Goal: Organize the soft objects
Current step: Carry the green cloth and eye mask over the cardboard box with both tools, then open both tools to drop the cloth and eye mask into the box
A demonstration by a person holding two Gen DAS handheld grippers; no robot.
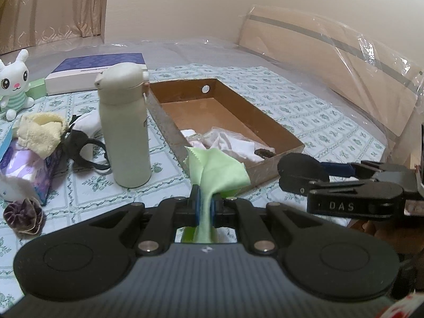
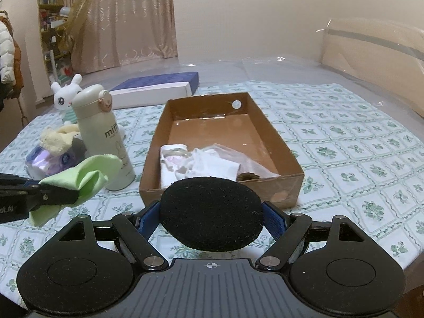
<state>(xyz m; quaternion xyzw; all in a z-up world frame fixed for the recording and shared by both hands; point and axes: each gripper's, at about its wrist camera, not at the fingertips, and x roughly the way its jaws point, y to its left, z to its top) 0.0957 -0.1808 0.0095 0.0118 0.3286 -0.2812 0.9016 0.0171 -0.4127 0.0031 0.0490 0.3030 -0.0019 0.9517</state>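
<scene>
My left gripper is shut on a light green cloth, held above the table just in front of the near left corner of the open cardboard box. The cloth also shows in the right wrist view. My right gripper is shut on a round black foam pad, held in front of the box's near wall. In the left wrist view the pad sits at the right. White cloths and a small brown item lie inside the box.
A cream flask stands left of the box. Left of it lie a yellow plush, a tissue pack, a black strap item, a purple scrunchie and a white bunny toy. A blue-white flat box lies behind.
</scene>
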